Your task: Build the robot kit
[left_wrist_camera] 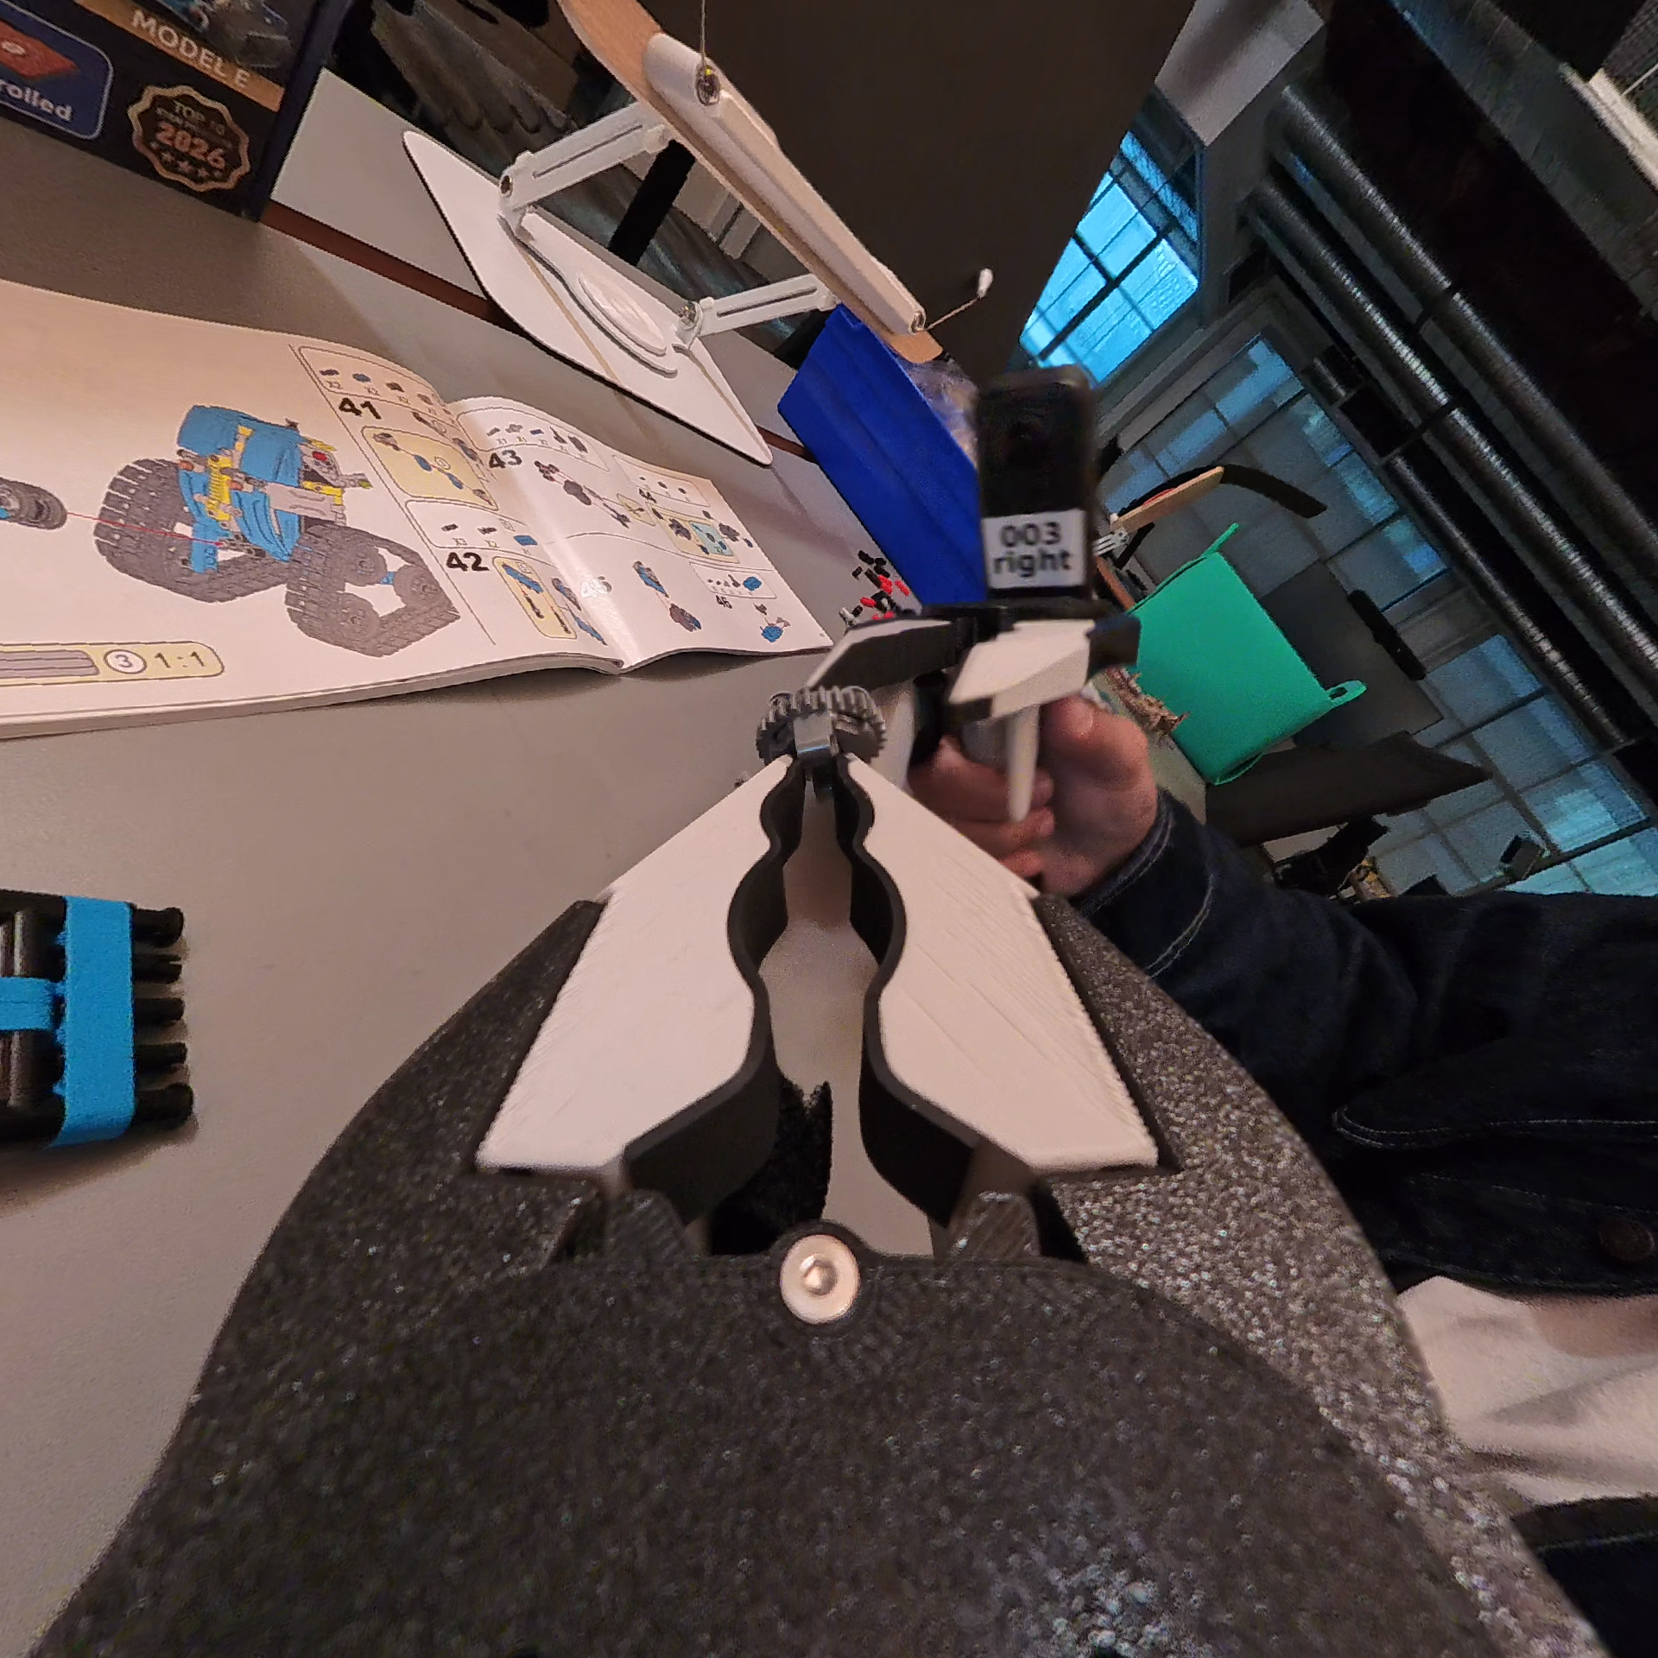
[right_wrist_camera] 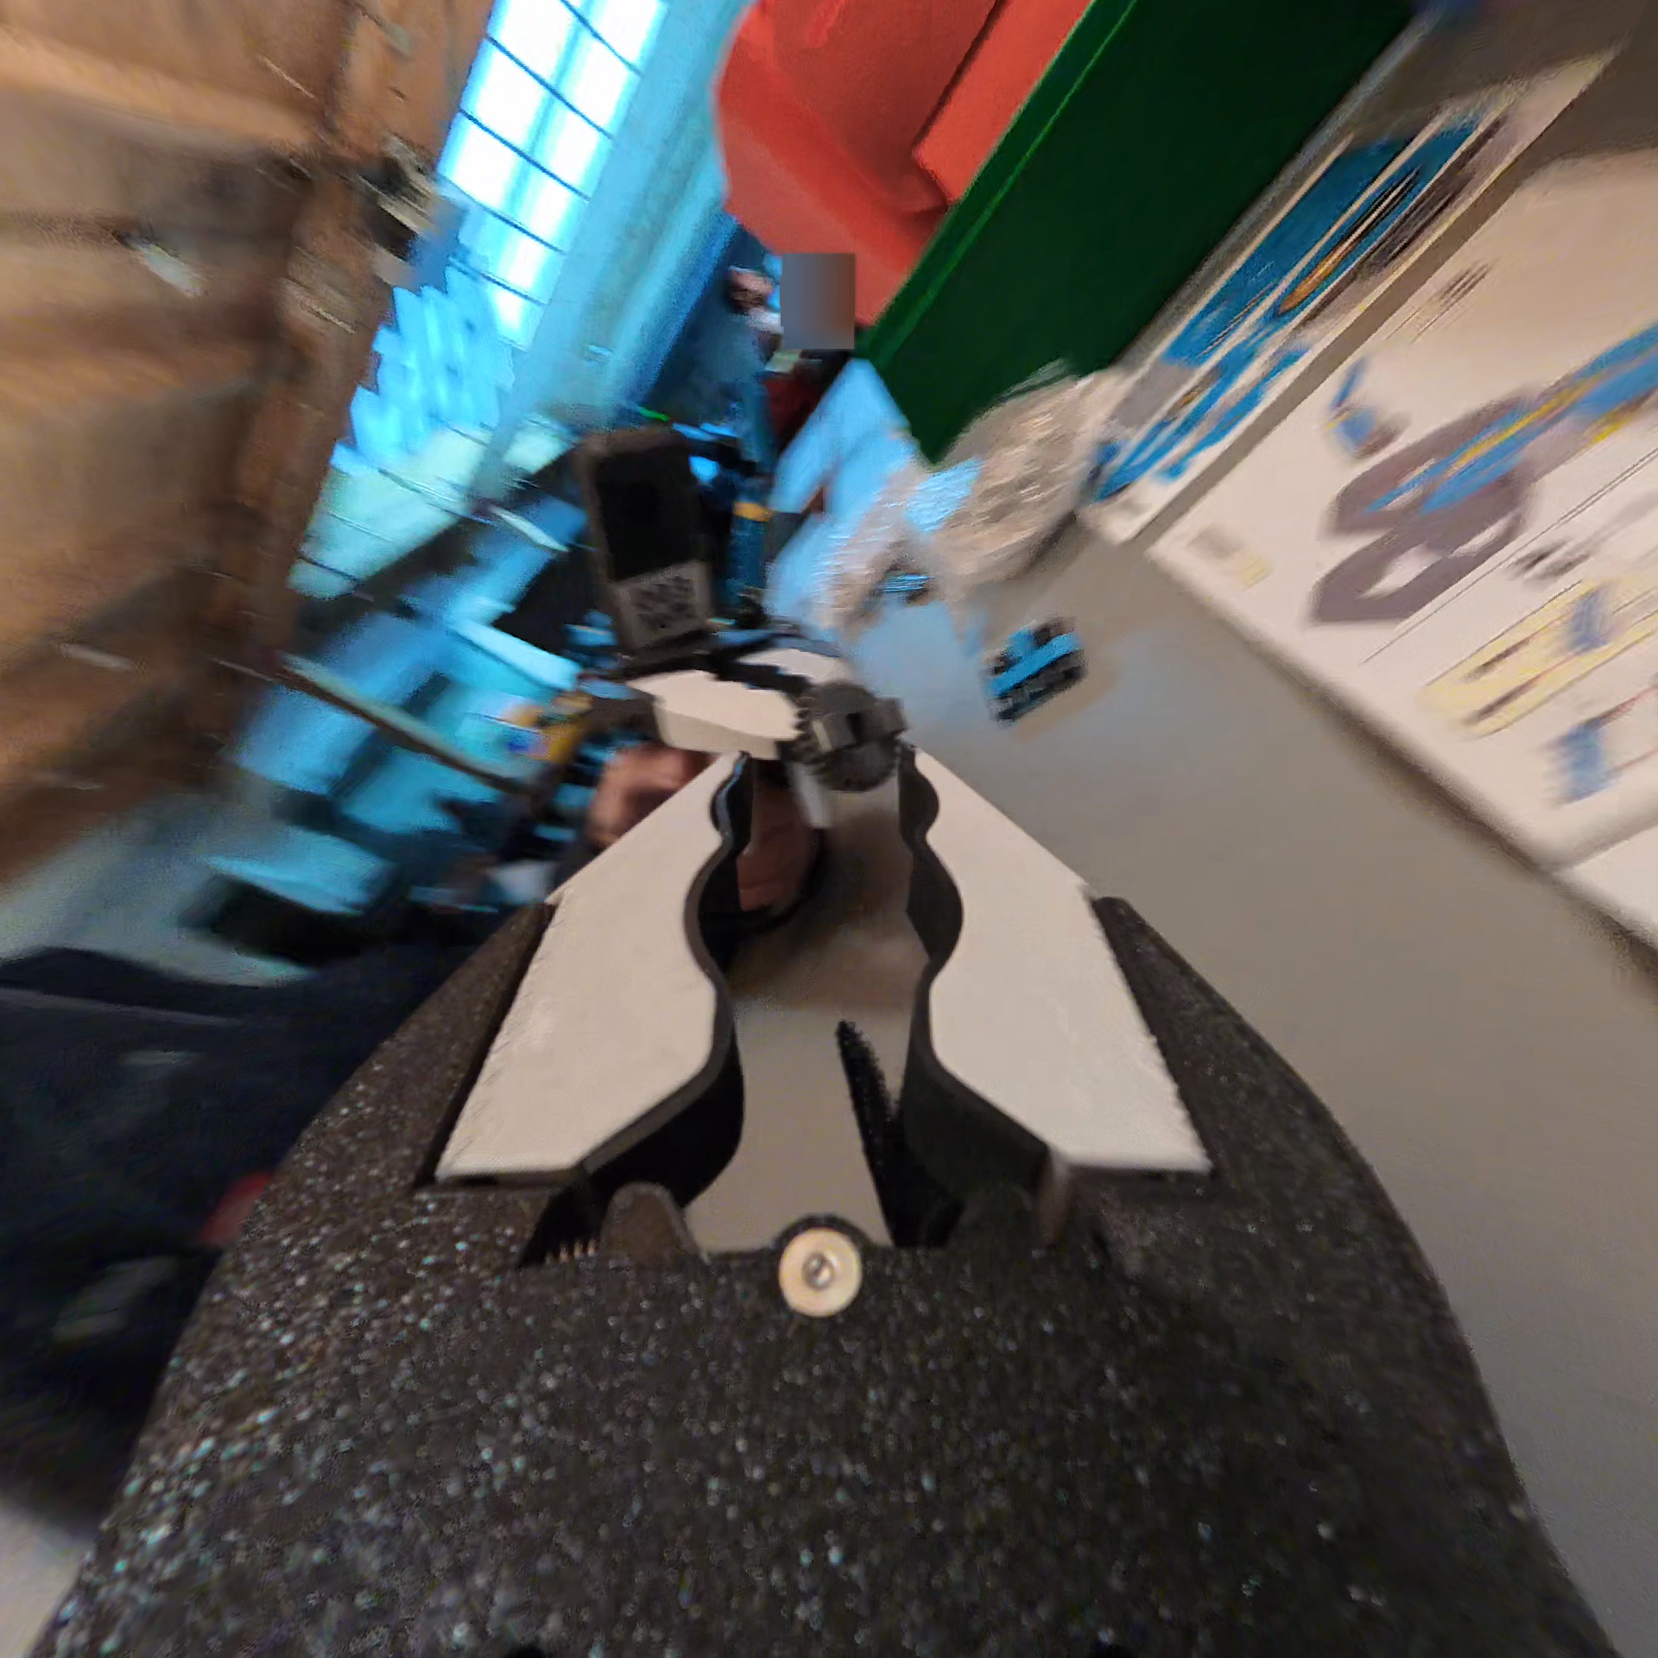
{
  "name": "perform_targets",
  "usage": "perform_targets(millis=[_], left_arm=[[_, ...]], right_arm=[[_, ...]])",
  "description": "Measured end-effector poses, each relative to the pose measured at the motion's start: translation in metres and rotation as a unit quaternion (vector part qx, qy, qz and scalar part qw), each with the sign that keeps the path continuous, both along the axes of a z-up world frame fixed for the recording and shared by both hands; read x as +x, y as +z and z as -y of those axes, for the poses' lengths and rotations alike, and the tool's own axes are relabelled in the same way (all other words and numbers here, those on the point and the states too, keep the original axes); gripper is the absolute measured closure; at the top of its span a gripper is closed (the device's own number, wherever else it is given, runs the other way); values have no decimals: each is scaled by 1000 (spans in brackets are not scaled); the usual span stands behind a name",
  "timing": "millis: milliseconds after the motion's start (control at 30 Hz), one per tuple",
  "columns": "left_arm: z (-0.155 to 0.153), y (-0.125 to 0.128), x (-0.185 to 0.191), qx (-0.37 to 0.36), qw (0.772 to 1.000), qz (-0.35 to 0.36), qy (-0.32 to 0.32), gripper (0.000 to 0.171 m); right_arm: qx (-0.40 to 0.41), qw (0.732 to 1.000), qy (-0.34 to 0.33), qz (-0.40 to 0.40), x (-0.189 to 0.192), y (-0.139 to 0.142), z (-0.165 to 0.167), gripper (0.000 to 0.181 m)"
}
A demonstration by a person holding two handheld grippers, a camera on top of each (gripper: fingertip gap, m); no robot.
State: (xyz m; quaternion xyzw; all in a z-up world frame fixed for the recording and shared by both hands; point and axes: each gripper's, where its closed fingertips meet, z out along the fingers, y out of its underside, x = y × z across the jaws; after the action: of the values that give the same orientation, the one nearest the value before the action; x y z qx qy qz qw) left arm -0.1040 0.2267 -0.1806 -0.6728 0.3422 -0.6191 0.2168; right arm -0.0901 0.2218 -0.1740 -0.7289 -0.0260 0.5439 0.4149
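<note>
My left gripper [left_wrist_camera: 821, 772] is shut on a small grey gear assembly [left_wrist_camera: 821, 722], two toothed wheels on a dark connector, and holds it above the grey table [left_wrist_camera: 404, 807]. My right gripper [right_wrist_camera: 825, 763] is open. Its fingertips [right_wrist_camera: 911, 772] stand on either side of the same gear assembly [right_wrist_camera: 848, 745], and I cannot tell whether they touch it. In the left wrist view the right gripper [left_wrist_camera: 897, 686] faces mine, held by a hand [left_wrist_camera: 1077, 789], just behind the gears. The right wrist view is motion-blurred.
An open instruction booklet [left_wrist_camera: 359, 538] lies on the left of the table. A blue-and-black built part [left_wrist_camera: 90, 1014] lies near it. A blue bin [left_wrist_camera: 888, 466], a green bin [left_wrist_camera: 1229, 655], a white stand [left_wrist_camera: 610, 296], a dark box [left_wrist_camera: 135, 90] and small loose pieces [left_wrist_camera: 875, 583] stand behind. Only a small space, under 4 cm, lies between the two pairs of fingers.
</note>
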Motion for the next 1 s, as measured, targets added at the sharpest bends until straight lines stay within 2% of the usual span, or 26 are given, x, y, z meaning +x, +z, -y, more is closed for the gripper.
perform_targets(millis=[67, 167, 200, 267, 367, 433, 533, 633, 700, 767, 833, 867, 933, 1000], left_arm=[[-1, 2, 0, -30, 999, 13, 0, 166], [-3, 9, -1, -97, 994, 49, -2, 166], [-3, 11, -1, -114, 992, 58, -4, 166], [-3, 13, -2, -134, 988, 70, -7, 166], [-3, 16, -2, -155, 984, 85, -10, 166], [-4, 16, -2, -163, 983, 86, -8, 166], [0, 17, -1, -170, 981, 91, -19, 166], [1, 18, 0, -168, 981, 91, -23, 166], [4, 21, -1, -170, 980, 98, -32, 165], [7, 23, 0, -153, 983, 96, -37, 170], [9, 24, 1, -118, 988, 88, -36, 160], [10, 25, 2, -97, 991, 86, -33, 160], [11, 25, 3, -69, 994, 81, -30, 160], [13, 28, 3, -58, 994, 82, -33, 147]], right_arm=[[61, 985, -44, 153, 5, -10, -6, 147], [141, 941, -88, 294, 2, -7, -9, 158], [160, 929, -103, 317, 2, -4, -10, 163], [188, 918, -106, 332, -3, 1, -7, 175], [207, 910, -109, 342, -4, 5, -6, 176], [209, 912, -99, 339, -7, 5, -5, 166], [206, 912, -106, 339, -6, 4, -6, 164], [218, 907, -100, 346, -8, 6, -4, 175], [225, 908, -99, 338, -7, 11, -2, 176], [210, 927, -89, 296, -5, 14, -1, 177], [183, 955, -69, 221, -1, 19, 1, 177], [168, 967, -54, 184, 0, 20, 3, 177], [131, 986, -35, 101, 5, 23, 4, 177], [85, 996, 16, -14, 4, 31, 11, 178]])
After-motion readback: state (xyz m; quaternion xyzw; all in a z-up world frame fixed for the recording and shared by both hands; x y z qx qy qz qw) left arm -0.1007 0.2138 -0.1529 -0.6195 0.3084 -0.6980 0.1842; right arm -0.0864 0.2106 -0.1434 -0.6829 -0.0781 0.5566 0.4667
